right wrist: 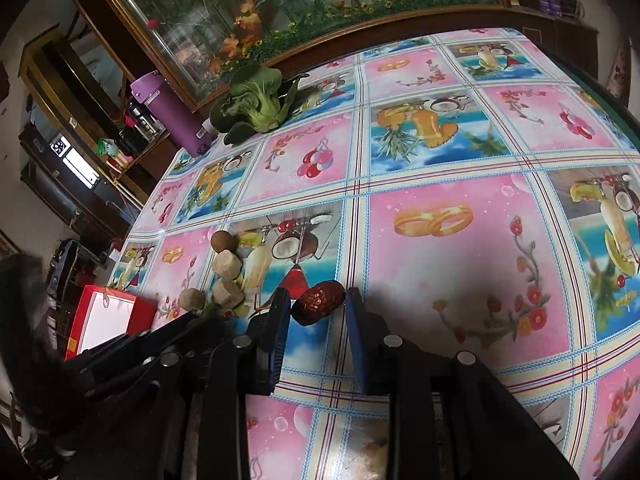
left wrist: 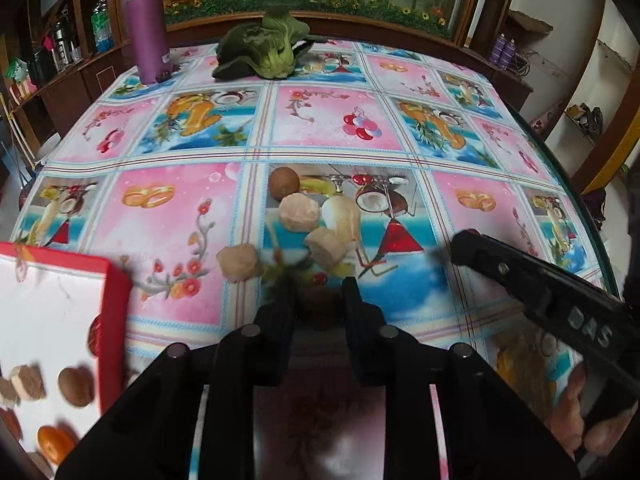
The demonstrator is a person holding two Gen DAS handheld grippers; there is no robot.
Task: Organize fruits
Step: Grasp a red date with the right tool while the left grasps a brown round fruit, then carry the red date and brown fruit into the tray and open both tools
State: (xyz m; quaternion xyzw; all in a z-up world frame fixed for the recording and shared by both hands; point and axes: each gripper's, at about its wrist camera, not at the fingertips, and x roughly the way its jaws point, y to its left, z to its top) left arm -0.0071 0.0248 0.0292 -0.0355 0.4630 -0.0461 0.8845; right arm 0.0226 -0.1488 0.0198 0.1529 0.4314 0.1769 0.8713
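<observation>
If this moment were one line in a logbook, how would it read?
left gripper: jaws around brown fruit, grip unclear | right gripper: jaws open around red date | red box: partly filled

purple flask [left wrist: 146,24], leafy greens [left wrist: 266,46], patterned tablecloth [left wrist: 336,120]

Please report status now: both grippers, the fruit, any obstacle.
Left gripper open around a blurred brown fruit. Right gripper open around wrinkled dark-red date, not clamped. Red-rimmed white box left. Path unobstructed.
</observation>
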